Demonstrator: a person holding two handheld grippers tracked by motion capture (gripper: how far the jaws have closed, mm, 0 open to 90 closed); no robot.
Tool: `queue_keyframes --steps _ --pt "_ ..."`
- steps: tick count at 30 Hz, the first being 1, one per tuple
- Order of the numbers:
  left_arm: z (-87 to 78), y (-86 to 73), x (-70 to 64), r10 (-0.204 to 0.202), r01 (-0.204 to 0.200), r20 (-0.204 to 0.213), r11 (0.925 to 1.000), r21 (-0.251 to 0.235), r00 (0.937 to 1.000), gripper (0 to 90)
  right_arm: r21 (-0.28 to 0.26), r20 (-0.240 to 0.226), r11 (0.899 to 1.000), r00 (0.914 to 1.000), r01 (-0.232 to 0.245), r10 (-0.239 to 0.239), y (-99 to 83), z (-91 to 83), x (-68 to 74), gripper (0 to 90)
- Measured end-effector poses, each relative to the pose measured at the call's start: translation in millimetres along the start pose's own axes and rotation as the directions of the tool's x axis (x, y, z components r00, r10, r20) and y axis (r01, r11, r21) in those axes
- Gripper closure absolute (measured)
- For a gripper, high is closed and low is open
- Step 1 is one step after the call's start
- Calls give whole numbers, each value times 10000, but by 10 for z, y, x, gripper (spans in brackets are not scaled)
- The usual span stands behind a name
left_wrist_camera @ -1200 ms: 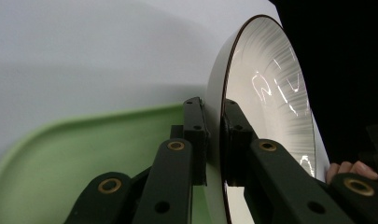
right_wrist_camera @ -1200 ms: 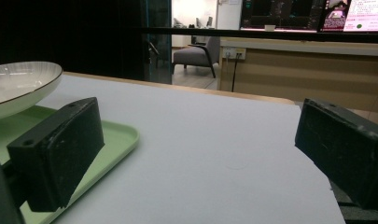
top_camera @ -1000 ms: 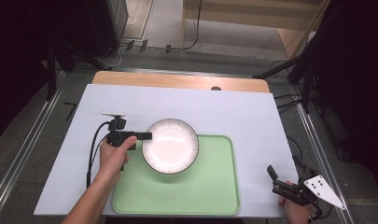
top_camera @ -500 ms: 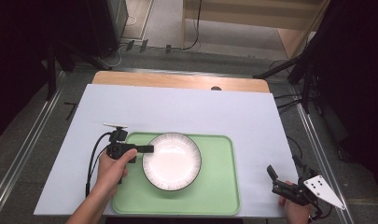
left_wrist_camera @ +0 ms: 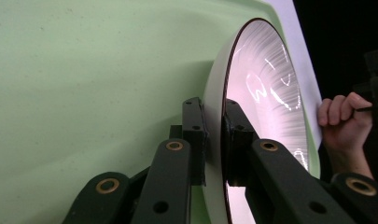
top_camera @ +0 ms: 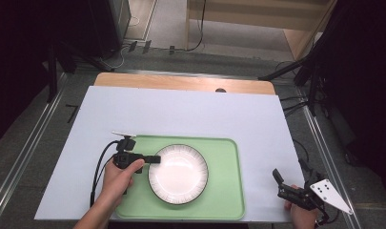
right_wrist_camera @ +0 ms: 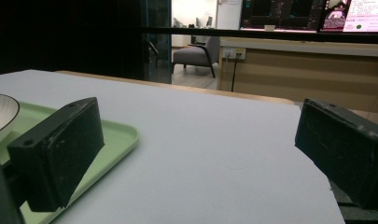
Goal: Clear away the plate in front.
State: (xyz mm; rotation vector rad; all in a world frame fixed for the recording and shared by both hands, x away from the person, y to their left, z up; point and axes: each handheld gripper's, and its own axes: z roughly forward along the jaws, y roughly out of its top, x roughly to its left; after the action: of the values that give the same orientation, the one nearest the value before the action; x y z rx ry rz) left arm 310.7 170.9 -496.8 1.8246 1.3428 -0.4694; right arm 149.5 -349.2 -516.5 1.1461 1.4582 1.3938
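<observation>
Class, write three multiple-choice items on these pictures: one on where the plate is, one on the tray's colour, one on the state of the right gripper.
1. Where is the plate?
A. on the bare table
B. on the tray
C. on the floor

2. What colour is the tray?
A. green
B. red
C. blue

3. How is the right gripper?
A. shut on the plate
B. shut on a cup
C. open, holding nothing

Answers: 1 B, the tray surrounds the plate, whose rim the left gripper clamps; 2 A, its surface is pale green; 3 C, its jaws stand wide apart over the table.
</observation>
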Motion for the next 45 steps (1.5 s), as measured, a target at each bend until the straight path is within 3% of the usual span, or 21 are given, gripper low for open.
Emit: queue_keyframes --steps 3,9,12,19,22,25,29,30,33,34,35,36,39,40,41,42,43,44,45 --pt "9 3 11 -36 36 -34 10000 0 10000 833 3 0 10000 10000 -4 4 0 0 0 18" --pt "38 2 7 16 -15 -554 10000 24 9985 842 -2 -4 10000 10000 -6 6 0 -1 0 17" --pt "56 -2 -20 332 -327 -984 9994 67 9946 841 5 -6 10000 10000 2 -2 0 -2 2 17" --pt "41 -8 -48 658 -667 -884 9977 -69 9939 713 18 6 10000 10000 11 -11 0 0 4 18" --pt "-17 -15 -53 918 -944 -551 9944 -466 9943 643 14 14 10000 10000 8 -8 0 0 5 17" --pt "-48 -20 -54 1015 -1040 -470 9932 -528 9937 594 16 17 10000 10000 14 -14 0 0 5 17" --pt "-124 -43 -71 1357 -1383 -329 9854 -990 9902 495 25 22 10000 10000 38 -38 0 1 7 17" --pt "-173 -48 -79 1535 -1542 -151 9797 -1281 9880 428 21 25 10000 10000 40 -40 0 1 7 17" --pt "-223 -55 -92 1746 -1720 29 9730 -1538 9846 379 20 28 10000 10000 41 -41 -1 1 8 17" --pt "-274 -66 -100 2054 -1987 163 9618 -1881 9785 346 17 32 10000 10000 41 -41 -1 2 9 17" --pt "-274 -66 -100 2054 -1987 163 9618 -1881 9785 329 17 32 10000 10000 41 -41 -1 2 9 17" --pt "-296 -72 -101 2239 -2146 246 9558 -2009 9743 329 20 36 10000 10000 42 -42 -1 2 9 17" --pt "-367 -95 -107 2637 -2453 409 9357 -2537 9637 220 31 35 10000 10000 34 -34 -1 2 7 17" --pt "-420 -109 -100 2858 -2571 559 9190 -2988 9567 170 35 38 10000 10000 25 -25 -1 2 6 17" --pt "-420 -109 -100 2858 -2571 559 9190 -2988 9567 151 35 38 10000 10000 25 -25 -1 2 6 17" --pt "-467 -126 -110 3036 -2738 395 9019 -3342 9520 135 44 36 10000 10000 25 -25 -1 3 7 18" --pt "-492 -135 -116 3147 -2905 141 8918 -3469 9491 135 46 36 10000 10000 36 -36 0 3 7 17" --pt "-492 -135 -116 3147 -2905 141 8918 -3469 9491 128 46 36 10000 10000 36 -36 0 3 7 17" --pt "-514 -148 -128 3213 -3046 -147 8811 -3618 9469 128 43 37 10000 10000 37 -38 -1 4 7 17"
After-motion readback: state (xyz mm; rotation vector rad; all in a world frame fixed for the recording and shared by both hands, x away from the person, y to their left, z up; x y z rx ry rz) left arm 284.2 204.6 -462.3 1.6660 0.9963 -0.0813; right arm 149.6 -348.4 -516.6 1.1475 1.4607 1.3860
